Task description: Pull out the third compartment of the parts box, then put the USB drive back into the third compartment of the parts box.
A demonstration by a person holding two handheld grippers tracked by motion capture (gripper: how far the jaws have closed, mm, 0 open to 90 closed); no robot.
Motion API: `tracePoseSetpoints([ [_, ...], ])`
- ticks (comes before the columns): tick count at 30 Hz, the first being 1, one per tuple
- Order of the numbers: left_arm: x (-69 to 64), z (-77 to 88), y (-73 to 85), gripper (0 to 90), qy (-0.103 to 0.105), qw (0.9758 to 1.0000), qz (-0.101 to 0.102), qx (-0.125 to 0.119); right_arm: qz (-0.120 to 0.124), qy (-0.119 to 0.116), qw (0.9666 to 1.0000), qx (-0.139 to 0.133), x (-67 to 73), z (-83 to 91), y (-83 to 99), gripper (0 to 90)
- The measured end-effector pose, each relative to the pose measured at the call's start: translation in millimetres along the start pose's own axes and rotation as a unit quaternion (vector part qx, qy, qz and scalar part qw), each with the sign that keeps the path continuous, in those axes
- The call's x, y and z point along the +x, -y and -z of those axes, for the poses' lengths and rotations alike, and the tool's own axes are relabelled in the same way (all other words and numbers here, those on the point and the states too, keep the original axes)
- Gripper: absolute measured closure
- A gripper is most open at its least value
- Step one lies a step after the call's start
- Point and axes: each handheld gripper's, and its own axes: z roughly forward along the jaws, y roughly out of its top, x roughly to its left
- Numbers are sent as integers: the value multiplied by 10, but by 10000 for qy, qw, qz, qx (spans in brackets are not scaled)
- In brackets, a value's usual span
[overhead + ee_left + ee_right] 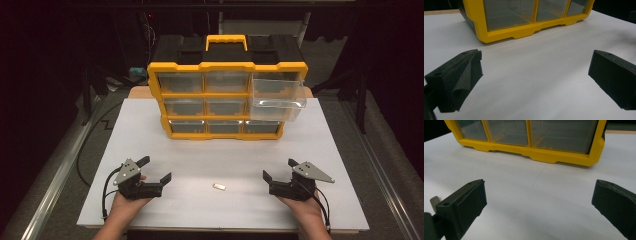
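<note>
Right gripper [276, 169] is held with jaws wide apart, nothing between them, low over the white table [340, 150]; left gripper [157, 168] is likewise spread and empty. A small metal piece [218, 187] lies flat on the table between the two grippers, nearer the right one; it is seen at the left edge of the right gripper view [434, 202], just beside the left jaw. Step in hand is judged to be the pick-up of that piece; the right gripper should be swung toward it until it is centred between the jaws, then lowered near the surface before closing, since the part is thin and easily pushed away. Yellow organizer [200, 65] stands behind; its top-right clear drawer [278, 95] is pulled out, probably the destination.
</note>
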Motion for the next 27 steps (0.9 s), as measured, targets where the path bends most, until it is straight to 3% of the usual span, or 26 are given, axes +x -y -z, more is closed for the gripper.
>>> tracePoseSetpoints([
  [13,-2,-15,13,3,-25,9999,-122,29,227,108,9996,99,19,16,-32,0],
  [27,-21,28,23,4,27,9998,-178,-9,372,154,9980,497,54,-12,-38,0],
])
